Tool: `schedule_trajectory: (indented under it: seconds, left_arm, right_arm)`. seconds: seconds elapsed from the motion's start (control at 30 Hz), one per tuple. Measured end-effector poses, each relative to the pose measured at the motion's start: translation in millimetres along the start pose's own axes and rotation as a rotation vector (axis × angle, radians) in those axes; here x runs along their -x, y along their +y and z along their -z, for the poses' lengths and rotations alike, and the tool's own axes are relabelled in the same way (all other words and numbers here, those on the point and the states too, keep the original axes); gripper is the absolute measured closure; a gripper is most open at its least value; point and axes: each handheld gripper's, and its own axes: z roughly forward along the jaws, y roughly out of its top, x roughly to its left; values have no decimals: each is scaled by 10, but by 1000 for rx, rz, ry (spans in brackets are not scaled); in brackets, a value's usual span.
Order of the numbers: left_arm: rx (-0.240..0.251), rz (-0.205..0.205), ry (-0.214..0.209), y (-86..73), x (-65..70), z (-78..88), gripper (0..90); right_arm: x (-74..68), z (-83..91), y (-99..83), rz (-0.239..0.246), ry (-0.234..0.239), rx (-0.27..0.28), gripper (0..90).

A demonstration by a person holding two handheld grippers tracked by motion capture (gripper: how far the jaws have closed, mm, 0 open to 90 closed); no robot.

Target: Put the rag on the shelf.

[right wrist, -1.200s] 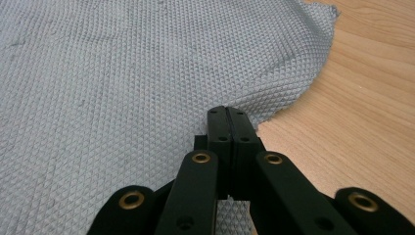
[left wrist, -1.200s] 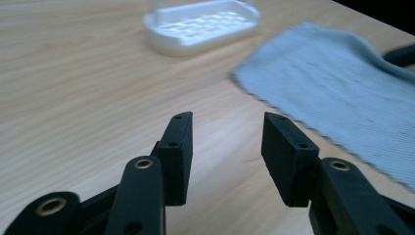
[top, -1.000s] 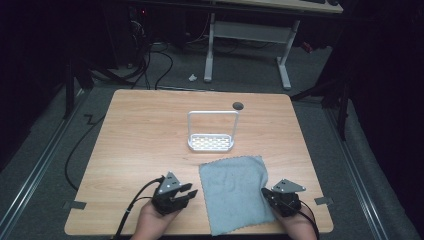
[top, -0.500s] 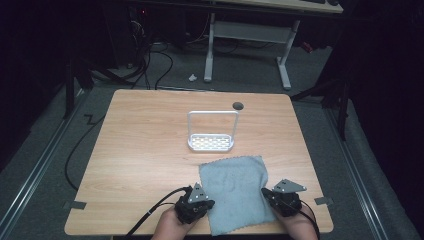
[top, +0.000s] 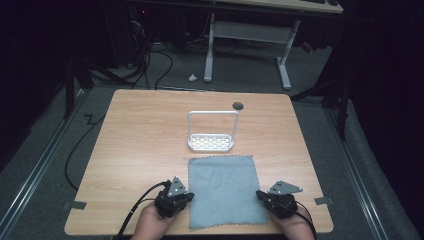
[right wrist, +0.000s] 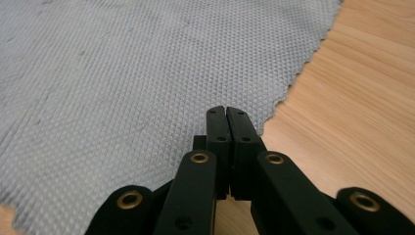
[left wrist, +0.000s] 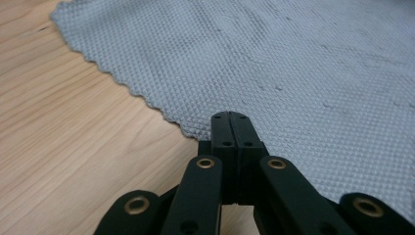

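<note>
We see a grey cloth (top: 223, 191) with a fine woven texture and zigzag-cut edges, lying flat on the near half of a wooden desk (top: 140, 145). Our left gripper (left wrist: 230, 128) has just closed its jaws on the cloth's left edge, and our right gripper (right wrist: 226, 125) has its jaws closed at the cloth's right edge. Just beyond the cloth stands a small white rack (top: 211, 142) with a hoop handle, nothing lying between them.

Laboratory workspace: wooden counter (top: 150, 150) on grey carpet, bundled cables (top: 145, 60), and a metal-framed desk (top: 250, 35) behind.
</note>
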Motion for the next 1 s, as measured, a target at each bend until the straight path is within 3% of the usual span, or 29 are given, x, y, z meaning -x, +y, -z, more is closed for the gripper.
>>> schedule_trajectory:
  seconds: [0.13,0.2,0.27,0.4,0.47,0.53,0.63,0.83,1.0]
  left_arm:
    - [3,41,23,-76,-102,95,899]
    - [-4,59,37,-105,-139,144,898]
    - [-7,63,45,-100,-153,156,898]
    - [44,92,51,20,-224,84,824]
    - [30,56,69,70,-216,15,788]
    - [8,44,76,111,-230,-72,784]
    - [2,34,78,120,-234,-77,811]
    - [-16,15,34,4,-171,53,830]
    - [-13,8,-9,-131,-78,172,829]
  right_arm:
    - [-93,-54,58,21,44,0,897]
    - [-134,-83,109,53,50,1,890]
    - [-117,-73,171,30,50,44,888]
    - [-38,-150,273,-4,20,80,886]
    - [-14,-251,341,4,3,79,883]
    - [-7,-320,378,6,-13,66,883]
    - [-27,-405,362,35,-26,31,884]
    - [-79,-325,291,38,19,28,885]
    - [-214,-197,184,53,63,16,885]
